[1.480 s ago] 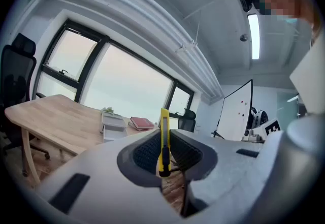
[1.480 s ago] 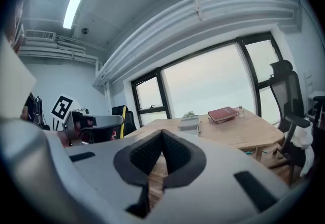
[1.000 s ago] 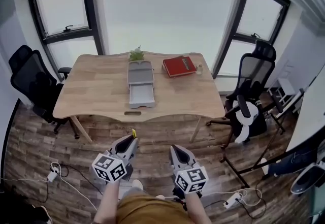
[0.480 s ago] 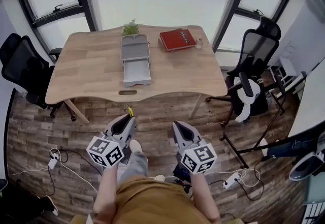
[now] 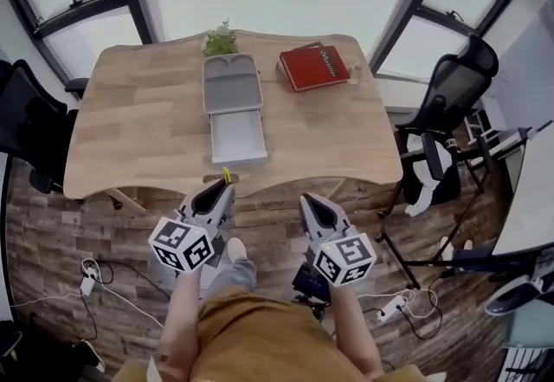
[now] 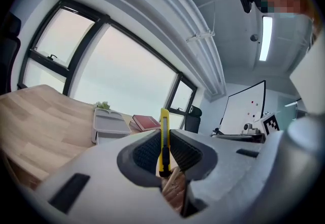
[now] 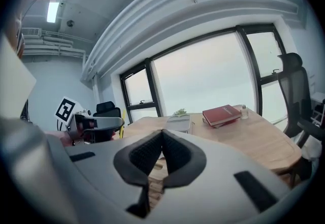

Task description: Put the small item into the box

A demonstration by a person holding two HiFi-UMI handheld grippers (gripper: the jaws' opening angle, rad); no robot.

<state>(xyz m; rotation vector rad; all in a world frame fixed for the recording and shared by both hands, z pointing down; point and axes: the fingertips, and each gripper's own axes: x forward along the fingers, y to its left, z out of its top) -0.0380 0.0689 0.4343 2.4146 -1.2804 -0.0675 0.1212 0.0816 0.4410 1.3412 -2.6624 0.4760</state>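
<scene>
My left gripper (image 5: 222,192) is shut on a yellow utility knife (image 6: 164,139), whose tip (image 5: 226,174) sticks up past the jaws. It hangs just short of the wooden table's (image 5: 138,129) front edge. The grey box (image 5: 234,107) lies open near the table's middle, lid toward the window and empty tray toward me; it also shows as the grey box (image 6: 109,124) in the left gripper view. My right gripper (image 5: 309,203) hangs beside the left one, shut with nothing between its pads, and its own view shows the jaws closed around the right gripper (image 7: 162,132).
A red book (image 5: 318,67) and a small bottle (image 5: 354,71) lie right of the box, a small potted plant (image 5: 221,41) behind it. Black office chairs stand at the left (image 5: 26,133) and right (image 5: 454,90). Cables and a power strip (image 5: 394,305) lie on the wood floor.
The person has stepped toward the table; it now fills more of the head view. Both grippers have come forward to its front edge, the knife still held in the left one.
</scene>
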